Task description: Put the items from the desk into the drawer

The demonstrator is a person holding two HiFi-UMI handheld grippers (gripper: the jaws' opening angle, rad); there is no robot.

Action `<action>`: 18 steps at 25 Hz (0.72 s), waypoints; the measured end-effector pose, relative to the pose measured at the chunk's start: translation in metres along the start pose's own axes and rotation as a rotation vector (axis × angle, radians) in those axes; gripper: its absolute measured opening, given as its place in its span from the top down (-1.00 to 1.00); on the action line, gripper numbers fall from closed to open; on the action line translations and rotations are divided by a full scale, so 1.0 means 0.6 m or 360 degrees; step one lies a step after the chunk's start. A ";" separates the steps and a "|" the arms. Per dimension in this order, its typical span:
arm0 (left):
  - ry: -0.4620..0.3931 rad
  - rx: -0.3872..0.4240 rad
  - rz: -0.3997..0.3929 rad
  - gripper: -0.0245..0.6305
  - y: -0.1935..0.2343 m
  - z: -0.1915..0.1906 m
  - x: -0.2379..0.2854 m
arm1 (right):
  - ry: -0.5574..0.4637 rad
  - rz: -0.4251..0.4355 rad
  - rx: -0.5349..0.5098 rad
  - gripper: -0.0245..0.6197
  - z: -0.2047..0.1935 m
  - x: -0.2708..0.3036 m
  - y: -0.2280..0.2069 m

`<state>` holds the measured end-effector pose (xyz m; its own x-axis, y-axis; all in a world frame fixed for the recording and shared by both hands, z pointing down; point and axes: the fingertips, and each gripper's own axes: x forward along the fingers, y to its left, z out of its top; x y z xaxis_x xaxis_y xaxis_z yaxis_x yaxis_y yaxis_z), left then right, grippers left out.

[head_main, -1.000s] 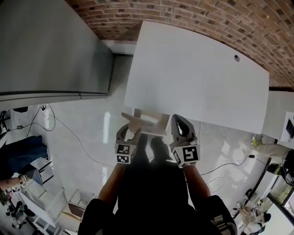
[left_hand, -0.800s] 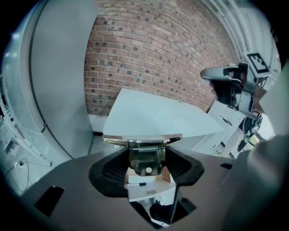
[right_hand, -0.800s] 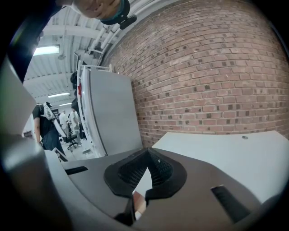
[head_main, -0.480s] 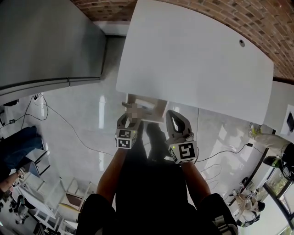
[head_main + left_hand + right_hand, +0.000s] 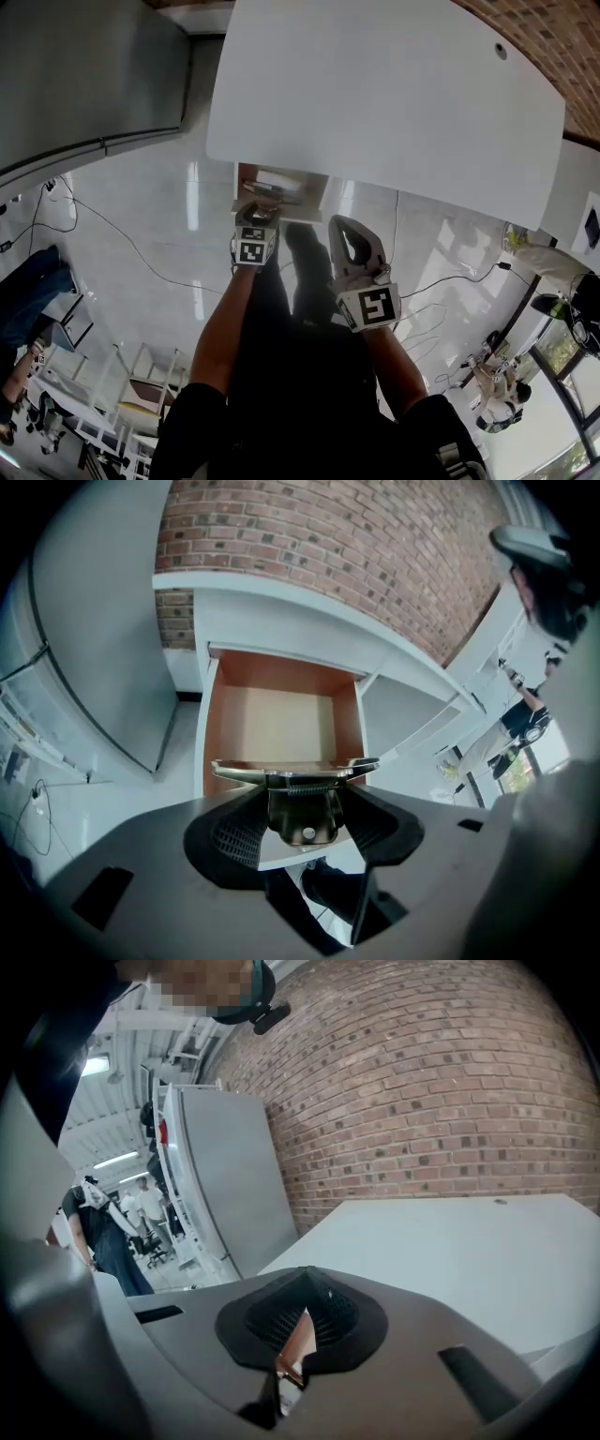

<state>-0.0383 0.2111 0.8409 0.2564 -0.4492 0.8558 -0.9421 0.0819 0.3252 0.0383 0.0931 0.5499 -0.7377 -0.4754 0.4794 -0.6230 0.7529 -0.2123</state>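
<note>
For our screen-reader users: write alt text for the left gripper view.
The left gripper grips a brass-coloured metal spring clip between its dark jaws, above an open brown wooden drawer whose visible floor is bare. The drawer juts from under a white desk before a red brick wall.

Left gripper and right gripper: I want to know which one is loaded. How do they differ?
The left gripper's jaws stand wide, clamped on a metal spring clip; the right gripper's jaws are together with nothing between them. The left gripper points down at the open drawer; the right gripper looks more level, across the desk top. Both carry a marker cube.
</note>
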 end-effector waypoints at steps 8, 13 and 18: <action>0.0224 0.0002 0.0036 0.18 0.020 -0.044 0.081 | 0.0059 -0.0026 0.0049 0.93 -0.056 -0.006 -0.015; 0.0296 0.0014 0.0050 0.18 0.022 -0.047 0.109 | 0.0101 -0.0051 0.0094 0.93 -0.083 -0.007 -0.023; 0.0413 0.0038 0.0050 0.18 0.030 -0.067 0.143 | 0.0130 -0.0088 0.0131 0.93 -0.105 0.001 -0.034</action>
<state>-0.0246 0.2099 0.9364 0.2710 -0.2036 0.9408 -0.9545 0.0699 0.2900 0.0670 0.1059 0.6080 -0.6801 -0.4740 0.5592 -0.6840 0.6848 -0.2513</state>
